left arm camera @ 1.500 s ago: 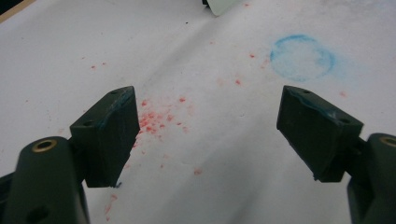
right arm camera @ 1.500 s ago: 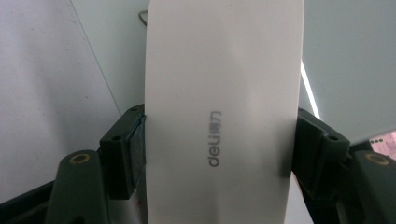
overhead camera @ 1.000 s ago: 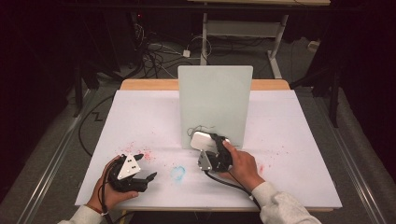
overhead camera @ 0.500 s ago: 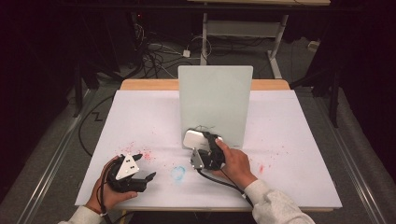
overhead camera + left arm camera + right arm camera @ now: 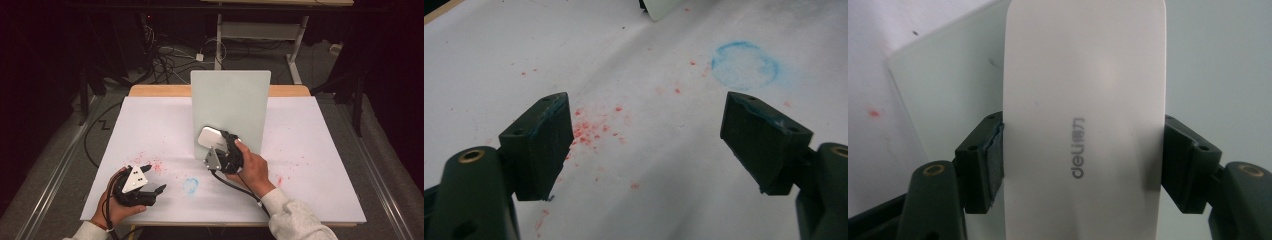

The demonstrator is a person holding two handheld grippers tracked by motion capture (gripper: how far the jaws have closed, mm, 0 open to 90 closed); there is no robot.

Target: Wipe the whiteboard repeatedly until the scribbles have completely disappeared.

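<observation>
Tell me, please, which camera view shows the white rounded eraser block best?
The right gripper view: the white rounded eraser block sits close up, its grey logo readable, clamped in the right gripper. The high view shows it small.

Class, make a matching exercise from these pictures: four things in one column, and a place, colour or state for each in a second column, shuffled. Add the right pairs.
Things
1. right claw
2. left claw
3. pale green board
4. blue ring stain

States
A. stands upright on the white sheet
B. open, nothing between its jaws
C. lies on the white sheet between the two hands
D. shut on the white eraser

Pairs: 1-D, 2-B, 3-A, 4-C
</observation>
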